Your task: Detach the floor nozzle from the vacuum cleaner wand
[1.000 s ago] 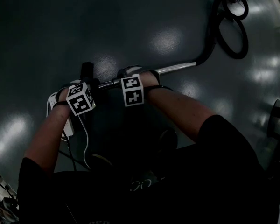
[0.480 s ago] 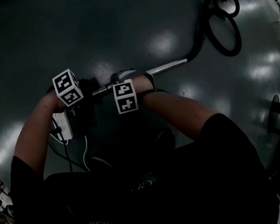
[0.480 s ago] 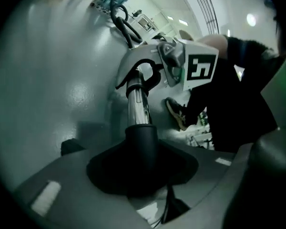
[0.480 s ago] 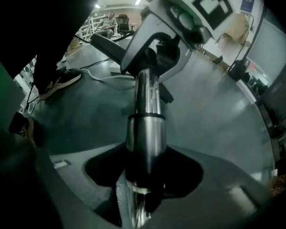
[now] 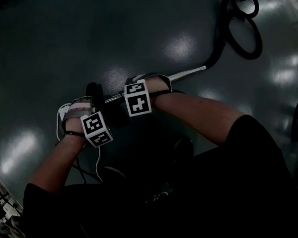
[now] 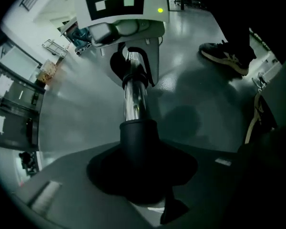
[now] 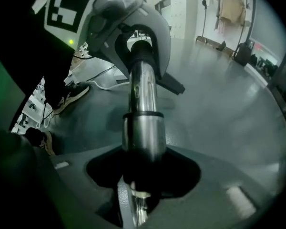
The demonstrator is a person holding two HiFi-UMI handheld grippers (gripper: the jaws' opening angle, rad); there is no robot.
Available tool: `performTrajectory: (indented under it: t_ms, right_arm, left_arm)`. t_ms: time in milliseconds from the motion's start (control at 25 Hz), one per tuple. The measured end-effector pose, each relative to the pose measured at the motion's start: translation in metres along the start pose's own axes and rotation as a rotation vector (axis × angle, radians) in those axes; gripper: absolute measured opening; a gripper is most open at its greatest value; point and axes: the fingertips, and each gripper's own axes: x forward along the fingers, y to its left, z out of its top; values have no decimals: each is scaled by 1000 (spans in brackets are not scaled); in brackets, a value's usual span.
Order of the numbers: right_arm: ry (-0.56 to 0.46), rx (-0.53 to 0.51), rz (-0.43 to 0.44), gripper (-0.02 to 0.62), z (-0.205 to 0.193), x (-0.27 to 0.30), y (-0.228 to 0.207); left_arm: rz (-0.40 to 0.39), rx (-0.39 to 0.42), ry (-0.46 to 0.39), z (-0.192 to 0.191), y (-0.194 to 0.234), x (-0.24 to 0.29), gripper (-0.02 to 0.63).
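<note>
**Current state.** The left gripper has its jaws clenched on the black collar, judged to be the neck of the floor nozzle, where the chrome wand enters it. The right gripper grasps the wand itself, just beside the left gripper. Its jaws have just been closing, and the tube sits between them. Behind the right hand, the wand runs up and to the right to the black hose, which lies coiled on the floor.

**Change observed.** In the head view, the marker cube of the left gripper has swung from above the wrist to below it within the last half second. The cube of the right gripper has barely shifted. This indicates that the left hand has rolled about the collar while the right hand braces the tube (a twist-to-loosen action, as far as can be judged).

**Task status.** In the left gripper view the chrome passes into the collar with no gap, so the joint is not yet separated. The nozzle body is too dark to make out.

**Next requirement.** Pull the two grips apart along the wand axis.
</note>
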Motion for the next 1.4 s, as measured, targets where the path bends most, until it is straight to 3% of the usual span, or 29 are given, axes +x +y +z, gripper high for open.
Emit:
performTrajectory:
  t_ms: [40,80,160,280,320,360,400,440,560,760,880,1120,1280,1400]
  right_arm:
    - [4,-2,-13,187,1,0,-1]
    - [5,-7,-26,187,2,0,-1]
    - [-4,-27,-51,189,4,-1,-1]
    - [-1,-74,-116,187,-1,-4,-3]
    - [6,-84,-137,187,-5,-4,-6]
    - [13,-87,-150,187,-10,-5,-8]
    - [17,-86,-153,187,-15,-6,-10]
    - [17,-84,-150,187,-19,-6,-11]
    - [16,-76,-133,189,-24,-6,-6]
    - [49,-73,-104,190,-30,4,4]
    - [69,-80,-85,192,-33,16,14]
    - [113,-75,-70,195,-32,53,18]
    - [124,-97,-54,196,-36,70,25]
    - [131,-111,-48,198,-41,79,31]
  left_arm:
    - [-21,-29,-21,1,0,-1,160]
    - [-92,-88,-53,3,-2,-4,155]
    - [-326,-253,-136,7,-11,-15,147]
    - [-758,-529,-229,10,-28,-38,144]
    - [-859,-586,-254,10,-30,-43,144]
    - [-902,-610,-277,8,-28,-47,144]
    - [-883,-607,-294,6,-22,-47,144]
    - [-815,-587,-301,3,-14,-45,144]
    - [-530,-458,-288,1,11,-31,146]
    - [-174,-92,-173,7,19,6,146]
    - [-29,80,-121,11,20,32,146]
    - [71,300,-41,3,20,75,146]
    - [78,469,3,-5,8,92,146]
    - [67,519,17,-5,-3,102,149]
